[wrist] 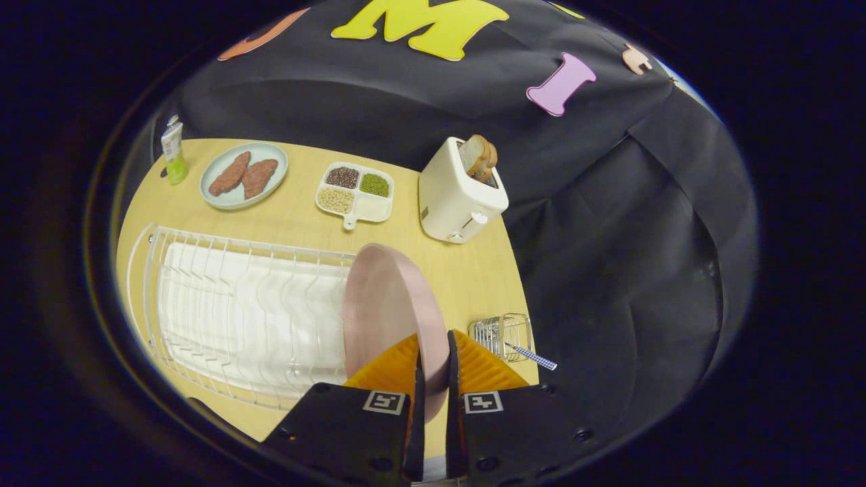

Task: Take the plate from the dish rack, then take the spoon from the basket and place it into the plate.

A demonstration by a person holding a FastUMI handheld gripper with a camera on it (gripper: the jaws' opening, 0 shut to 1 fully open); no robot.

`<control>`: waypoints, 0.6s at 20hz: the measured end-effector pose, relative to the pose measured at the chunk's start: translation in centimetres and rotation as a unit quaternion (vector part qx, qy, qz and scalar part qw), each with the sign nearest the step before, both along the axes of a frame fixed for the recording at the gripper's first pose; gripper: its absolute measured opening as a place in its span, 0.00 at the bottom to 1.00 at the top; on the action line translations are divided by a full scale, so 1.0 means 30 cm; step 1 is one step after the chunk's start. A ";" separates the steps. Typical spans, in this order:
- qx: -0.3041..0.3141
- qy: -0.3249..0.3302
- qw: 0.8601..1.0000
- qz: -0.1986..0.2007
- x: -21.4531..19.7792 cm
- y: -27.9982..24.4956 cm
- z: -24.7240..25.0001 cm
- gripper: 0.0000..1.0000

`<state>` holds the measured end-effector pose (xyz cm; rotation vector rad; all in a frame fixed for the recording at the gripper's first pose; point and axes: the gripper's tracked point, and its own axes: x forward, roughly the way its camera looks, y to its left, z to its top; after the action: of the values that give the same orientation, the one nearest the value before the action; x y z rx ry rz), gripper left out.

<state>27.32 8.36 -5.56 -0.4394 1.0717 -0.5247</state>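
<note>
1. The gripper (433, 368) is clamped on the rim of the round pink plate (382, 304), both fingers pressing.
2. The plate stands on edge at the right end of the white wire dish rack (223, 297).
3. First step is in hand; next, lay it flat, then fetch the checked-handled spoon (534, 356) from the small wire basket (500, 333), right.

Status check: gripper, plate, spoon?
Gripper shut on pink plate, held on edge beside the dish rack. Spoon in wire basket, not yet taken. Toaster beyond, not in the way.
</note>
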 end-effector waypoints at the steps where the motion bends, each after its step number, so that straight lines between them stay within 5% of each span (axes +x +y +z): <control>1: -0.001 -0.009 1.000 -0.004 -0.007 -0.006 0.012 0.18; 6: 0.020 -0.039 0.999 0.023 -0.066 0.018 0.071 0.18; 12: 0.128 -0.064 0.986 0.081 -0.253 0.114 0.082 0.18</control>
<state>19.72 11.79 -3.11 -0.2594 0.9547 -0.2613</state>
